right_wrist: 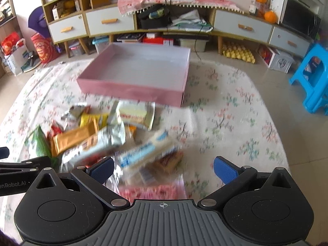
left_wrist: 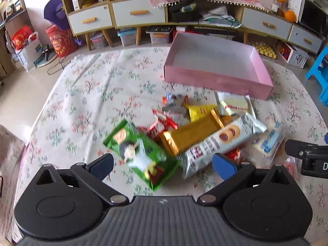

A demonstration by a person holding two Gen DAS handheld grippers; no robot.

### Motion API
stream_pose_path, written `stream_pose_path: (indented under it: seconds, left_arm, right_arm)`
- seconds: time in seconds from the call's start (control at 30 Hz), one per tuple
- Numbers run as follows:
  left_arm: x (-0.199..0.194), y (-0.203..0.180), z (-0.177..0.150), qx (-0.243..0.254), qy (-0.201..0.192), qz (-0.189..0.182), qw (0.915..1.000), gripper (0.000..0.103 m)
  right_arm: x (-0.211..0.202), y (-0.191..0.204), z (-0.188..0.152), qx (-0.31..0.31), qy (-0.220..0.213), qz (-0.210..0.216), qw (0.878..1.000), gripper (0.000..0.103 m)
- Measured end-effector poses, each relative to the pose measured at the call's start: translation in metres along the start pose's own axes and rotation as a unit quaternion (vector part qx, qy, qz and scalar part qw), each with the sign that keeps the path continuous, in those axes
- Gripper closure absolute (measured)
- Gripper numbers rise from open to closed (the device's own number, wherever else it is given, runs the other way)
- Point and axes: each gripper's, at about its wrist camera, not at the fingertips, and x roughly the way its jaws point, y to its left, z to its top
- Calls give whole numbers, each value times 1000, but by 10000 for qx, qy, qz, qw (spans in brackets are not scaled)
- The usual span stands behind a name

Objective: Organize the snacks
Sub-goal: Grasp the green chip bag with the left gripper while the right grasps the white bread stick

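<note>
The left gripper is held wide open above a green packet, nothing gripped. The right gripper is likewise spread wide and empty over the snack pile. The pink box is set just behind the pile on the flowered counter.

A blue stool (plastic) stands near the drawer cabinet.

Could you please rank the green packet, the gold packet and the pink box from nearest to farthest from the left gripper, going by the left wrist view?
1. Green packet: lies between the open fingers of the left gripper.
2. Gold packet: just beyond, right of centre in the pile.
3. Pink box: empty, past the pile on the far right.
</note>
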Motion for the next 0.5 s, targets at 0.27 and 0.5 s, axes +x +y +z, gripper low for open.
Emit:
stream_pose_path:
  seconds: [0.27, 0.5]
  left_arm:
    - [21, -1, 8, 96, -218, -117, 9996, 0]
    - [45, 20, 11, -98, 206, -484, 9986, 0]
  right_arm:
    - [19, -3, 6, 113, -140, 176, 9997, 0]
    - [37, -5, 0, 7, -52, 200, 9998, 0]
